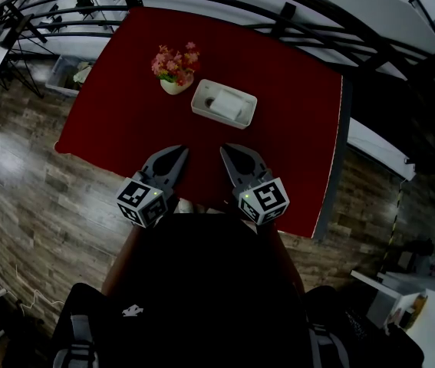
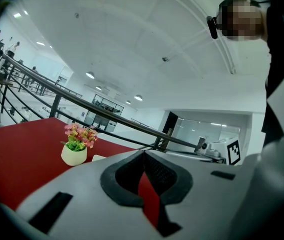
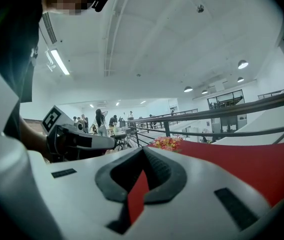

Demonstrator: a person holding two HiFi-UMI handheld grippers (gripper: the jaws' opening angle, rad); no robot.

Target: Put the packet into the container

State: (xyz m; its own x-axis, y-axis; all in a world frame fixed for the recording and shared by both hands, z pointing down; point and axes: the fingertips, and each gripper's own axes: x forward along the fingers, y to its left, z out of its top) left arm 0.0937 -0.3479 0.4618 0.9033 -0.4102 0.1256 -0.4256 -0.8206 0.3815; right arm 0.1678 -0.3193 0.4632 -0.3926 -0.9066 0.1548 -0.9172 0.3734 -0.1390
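Observation:
A white rectangular container (image 1: 224, 103) stands on the red table (image 1: 294, 129), right of a flower pot. Inside it lies a pale, packet-like thing (image 1: 229, 110); I cannot make out more of it. My left gripper (image 1: 180, 152) and right gripper (image 1: 226, 150) hover side by side over the table's near edge, short of the container and pointing toward it. Both are shut with nothing between the jaws. In the left gripper view the left gripper (image 2: 144, 152) shows its jaws meeting, and in the right gripper view the right gripper (image 3: 143, 149) does too.
A small white pot of pink flowers (image 1: 176, 67) stands left of the container and shows as the flower pot (image 2: 75, 151) in the left gripper view. A black railing (image 1: 278, 18) runs behind the table. Wooden floor (image 1: 18, 175) lies to the left, and the person's dark clothing fills the bottom.

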